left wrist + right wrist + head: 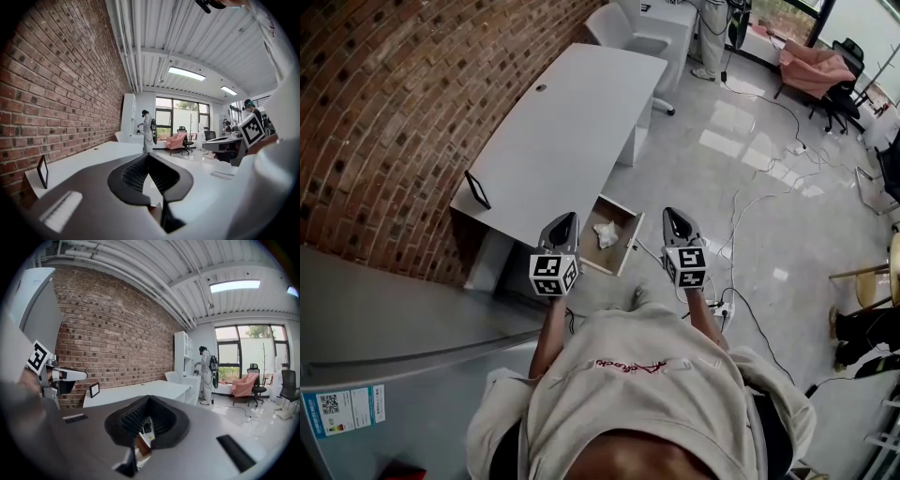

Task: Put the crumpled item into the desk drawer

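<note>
Head view: crumpled item (606,233) (white) in drawer (600,268)

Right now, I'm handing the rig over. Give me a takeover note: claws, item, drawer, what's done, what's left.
Left claw: shut, empty, held in front of the desk.
Right claw: shut, empty, level with the left one.
Crumpled item: lies inside the open drawer, clear of both claws.
Done: the item is in the drawer.
Left: the drawer is pulled out; pushing it shut is probably the only step remaining, if wanted.
</note>
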A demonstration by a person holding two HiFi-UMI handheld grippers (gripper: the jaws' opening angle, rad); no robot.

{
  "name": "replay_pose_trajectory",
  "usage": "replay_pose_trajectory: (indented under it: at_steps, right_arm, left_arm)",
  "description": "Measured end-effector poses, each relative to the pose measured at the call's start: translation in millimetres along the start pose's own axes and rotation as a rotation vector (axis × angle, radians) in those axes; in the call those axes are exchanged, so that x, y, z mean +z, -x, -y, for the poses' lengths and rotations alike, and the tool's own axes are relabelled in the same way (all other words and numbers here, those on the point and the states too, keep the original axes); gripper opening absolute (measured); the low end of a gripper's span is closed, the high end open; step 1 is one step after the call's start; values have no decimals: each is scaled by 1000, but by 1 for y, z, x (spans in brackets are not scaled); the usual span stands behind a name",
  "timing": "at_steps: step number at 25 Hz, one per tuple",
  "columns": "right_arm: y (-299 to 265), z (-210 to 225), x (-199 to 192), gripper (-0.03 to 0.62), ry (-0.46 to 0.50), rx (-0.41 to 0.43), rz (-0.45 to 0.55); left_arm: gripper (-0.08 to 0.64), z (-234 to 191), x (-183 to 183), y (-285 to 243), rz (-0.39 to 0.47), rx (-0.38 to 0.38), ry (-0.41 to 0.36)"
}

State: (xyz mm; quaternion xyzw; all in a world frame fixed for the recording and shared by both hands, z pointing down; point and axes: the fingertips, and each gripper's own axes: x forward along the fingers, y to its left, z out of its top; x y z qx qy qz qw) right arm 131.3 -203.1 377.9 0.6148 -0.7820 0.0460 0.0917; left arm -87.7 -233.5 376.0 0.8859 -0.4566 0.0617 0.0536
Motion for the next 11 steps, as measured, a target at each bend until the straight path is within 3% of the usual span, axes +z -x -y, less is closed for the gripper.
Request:
replay_pose_trajectory:
  at_steps: [11]
  right_arm:
    - [4, -3, -10, 12, 0, -3, -20]
  left_arm:
    - [9, 9, -8, -2, -11, -17, 15]
